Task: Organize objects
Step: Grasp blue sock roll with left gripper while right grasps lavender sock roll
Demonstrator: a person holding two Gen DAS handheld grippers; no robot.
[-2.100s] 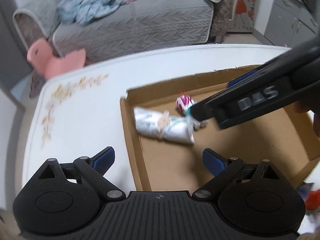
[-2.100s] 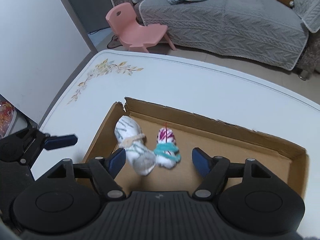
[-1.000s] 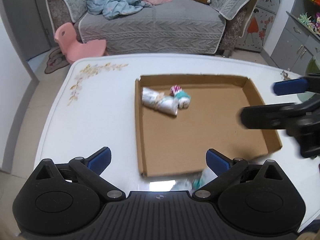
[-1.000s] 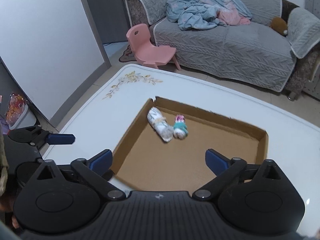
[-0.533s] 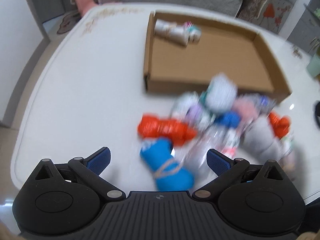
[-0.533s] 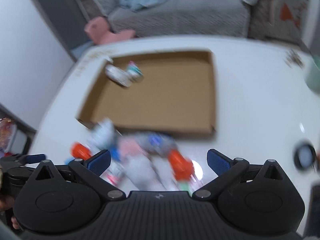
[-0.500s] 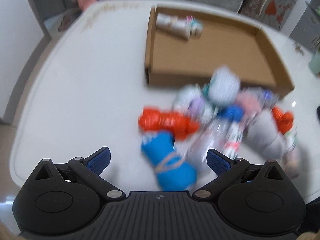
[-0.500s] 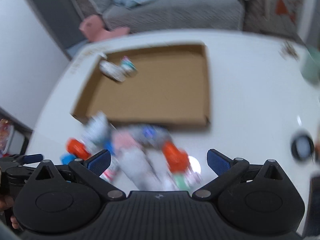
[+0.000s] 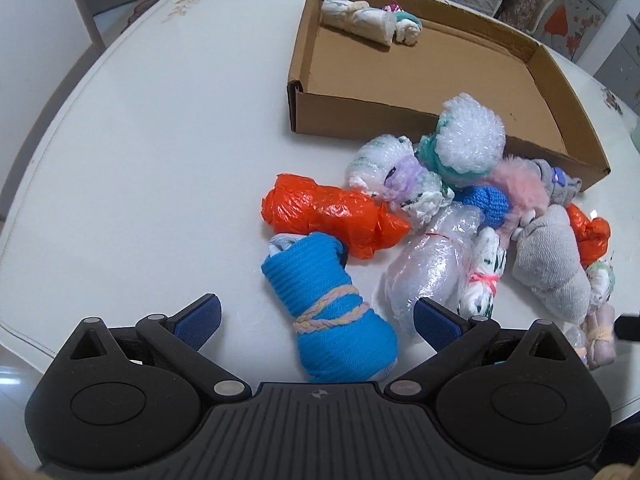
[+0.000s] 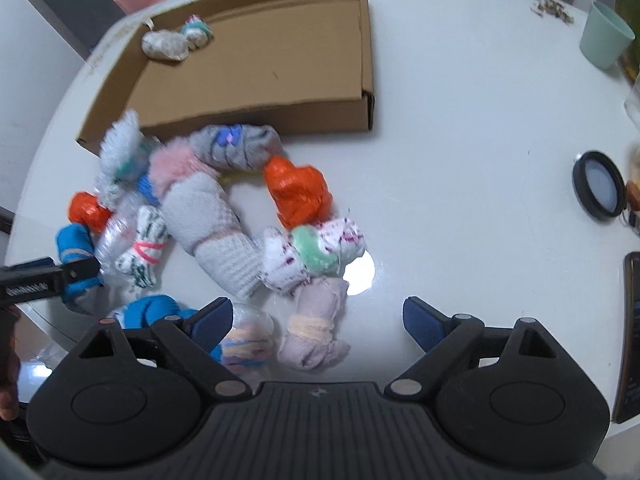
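Note:
A shallow cardboard tray (image 9: 360, 114) (image 10: 280, 112) lies on the white table with a white rolled bundle (image 9: 356, 20) and a small pink-and-teal bundle (image 9: 408, 26) in its far corner. A pile of several wrapped bundles sits in front of it. My left gripper (image 9: 316, 316) is open and straddles a blue sock roll (image 9: 328, 308) tied with yarn; the pads stand clear of it. My right gripper (image 10: 316, 318) is open with its jaws closing around a pale lilac bundle (image 10: 316, 328), which the pads do not touch. One left finger (image 10: 76, 270) shows at the pile's left.
Orange plastic bundles (image 9: 332, 212) (image 10: 298, 190), a grey sock roll (image 10: 216, 224) and a clear bubble-wrap bundle (image 9: 432, 256) crowd the pile. A mint cup (image 10: 606, 40), a black round lid (image 10: 600, 186) and a phone (image 10: 632, 332) sit to the right.
Both grippers have left the tray and come down over the pile in front of it. The right gripper's fingers now stand slightly closer together.

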